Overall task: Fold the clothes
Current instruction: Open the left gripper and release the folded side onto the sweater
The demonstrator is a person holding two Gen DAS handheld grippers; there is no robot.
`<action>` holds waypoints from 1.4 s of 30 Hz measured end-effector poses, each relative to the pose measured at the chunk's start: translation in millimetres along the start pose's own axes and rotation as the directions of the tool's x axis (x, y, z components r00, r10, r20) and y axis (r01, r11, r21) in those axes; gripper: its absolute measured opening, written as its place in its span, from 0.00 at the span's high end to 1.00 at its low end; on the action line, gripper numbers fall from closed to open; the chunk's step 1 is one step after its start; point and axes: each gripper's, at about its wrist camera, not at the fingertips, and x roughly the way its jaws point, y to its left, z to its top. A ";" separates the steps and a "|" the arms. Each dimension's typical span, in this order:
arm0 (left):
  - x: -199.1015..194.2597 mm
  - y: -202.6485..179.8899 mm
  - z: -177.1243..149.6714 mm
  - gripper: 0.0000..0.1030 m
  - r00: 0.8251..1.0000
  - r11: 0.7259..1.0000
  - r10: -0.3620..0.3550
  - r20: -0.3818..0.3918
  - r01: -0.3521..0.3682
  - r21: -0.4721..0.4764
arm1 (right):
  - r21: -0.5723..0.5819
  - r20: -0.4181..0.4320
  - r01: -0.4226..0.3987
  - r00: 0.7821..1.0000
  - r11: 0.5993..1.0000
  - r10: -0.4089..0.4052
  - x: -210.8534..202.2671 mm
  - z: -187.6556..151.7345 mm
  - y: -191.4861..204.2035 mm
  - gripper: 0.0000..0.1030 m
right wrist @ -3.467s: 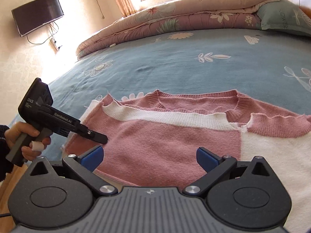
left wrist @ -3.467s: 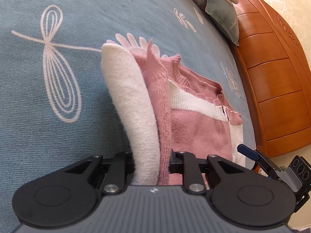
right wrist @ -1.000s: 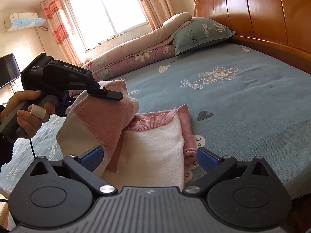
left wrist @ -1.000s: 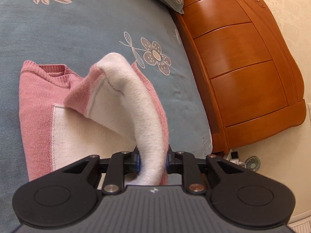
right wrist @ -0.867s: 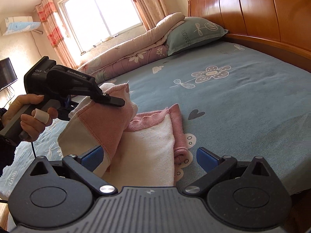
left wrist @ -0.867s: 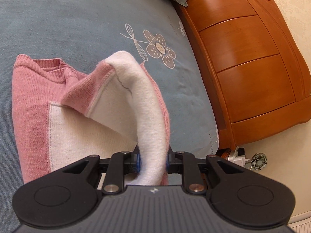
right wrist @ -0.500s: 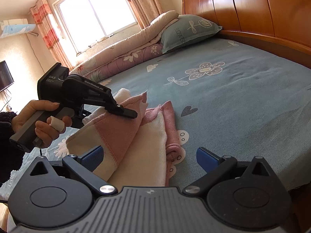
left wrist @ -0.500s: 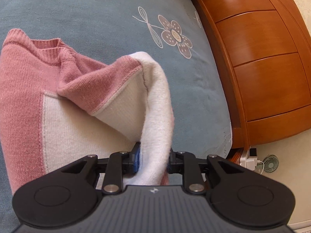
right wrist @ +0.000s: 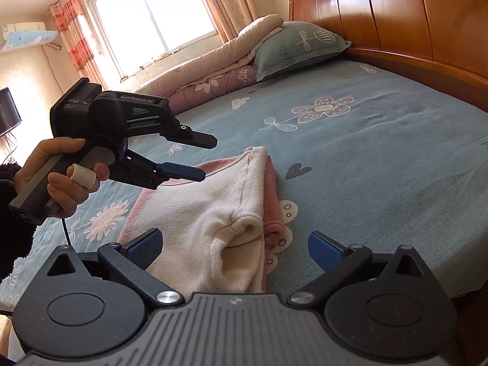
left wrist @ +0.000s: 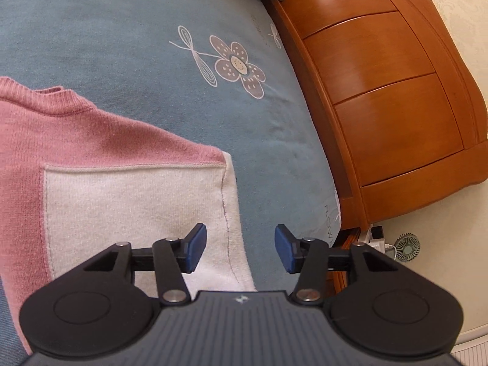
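Left wrist view shows the left gripper point(left wrist: 240, 248) with its blue pads spread apart and nothing between them, where half a second ago they pinched a raised fold of the pink and white sweater point(left wrist: 122, 189). That fold now lies flat on the rest of the garment, cream panel up, its stitched edge running down just under the gap between the pads. From the right wrist view the same gripper point(right wrist: 195, 158) hangs a little above the sweater, jaws parted, held in a hand point(right wrist: 58, 174) on the side away from the headboard point(right wrist: 396, 15). The sweater point(right wrist: 213, 213) sits on the blue bedsheet point(right wrist: 366, 152) as a narrow stack, a strip of pink layer peeking out along its headboard side and an open cream cuff or hem bulging at the near end. The right gripper point(right wrist: 235, 248) is wide open just above that near end, touching nothing that I can see.

So a fold has just been laid down and let go. The bundle looks compact, though the bulging cuff looks untidy; I cannot tell whether another fold is wanted
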 end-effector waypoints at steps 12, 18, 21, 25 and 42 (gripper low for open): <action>-64.4 18.4 -66.1 0.45 0.949 0.905 0.262 0.175 -0.305 0.296 | -0.039 -0.158 -0.139 0.979 0.990 0.131 15.7 -19.2 23.5 0.00; -65.8 15.2 -94.2 0.44 0.945 0.875 0.229 0.233 -0.305 0.376 | 0.070 -0.196 -0.178 0.962 0.982 0.188 21.5 -26.2 16.7 0.00; -60.3 10.5 -94.2 0.43 0.944 0.861 0.224 0.244 -0.309 0.404 | 0.052 -0.157 -0.166 0.972 0.985 0.172 16.2 -16.9 19.1 0.00; -50.6 12.2 -84.4 0.43 0.943 0.860 0.232 0.237 -0.313 0.403 | 0.028 -0.104 -0.150 0.983 0.988 0.152 9.3 -4.3 22.3 0.00; -47.2 41.6 -57.8 0.35 0.962 0.922 0.178 0.206 -0.236 0.308 | -0.103 -0.236 -0.136 0.966 0.985 0.109 78.7 -21.7 39.2 0.03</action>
